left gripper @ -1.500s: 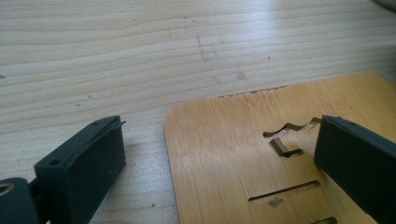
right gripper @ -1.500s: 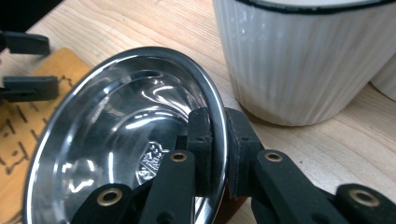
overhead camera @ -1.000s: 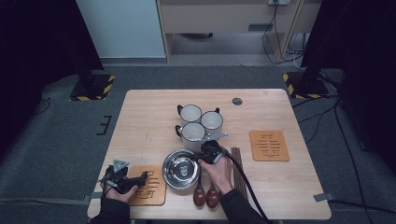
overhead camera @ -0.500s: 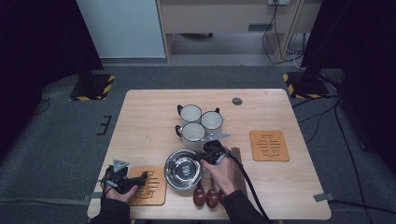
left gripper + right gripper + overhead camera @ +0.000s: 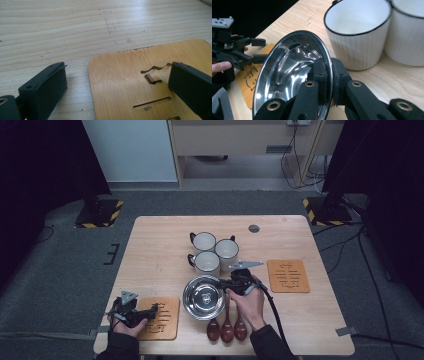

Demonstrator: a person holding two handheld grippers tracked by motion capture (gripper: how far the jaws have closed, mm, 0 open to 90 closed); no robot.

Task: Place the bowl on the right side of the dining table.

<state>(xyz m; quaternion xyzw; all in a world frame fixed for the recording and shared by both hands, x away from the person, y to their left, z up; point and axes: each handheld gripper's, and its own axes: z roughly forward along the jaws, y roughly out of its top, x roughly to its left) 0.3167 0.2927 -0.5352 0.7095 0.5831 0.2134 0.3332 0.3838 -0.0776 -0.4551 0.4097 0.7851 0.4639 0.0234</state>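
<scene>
A wooden surface (image 5: 160, 250) carries three white mugs (image 5: 214, 254) grouped near its middle, with a bamboo trivet (image 5: 287, 276) to their right. Just in front of the mugs sits a shiny steel bowl (image 5: 203, 297). The right gripper (image 5: 226, 283) has its fingers clenched on the bowl's right rim, one finger inside and one outside; in the right gripper view the bowl (image 5: 287, 72) looks tipped up on edge. Three dark wooden spoons (image 5: 227, 330) lie at the near edge, beside the bowl. The left gripper (image 5: 156, 309) rests at the near left corner, fingers released and spread over a second bamboo trivet (image 5: 130, 85).
</scene>
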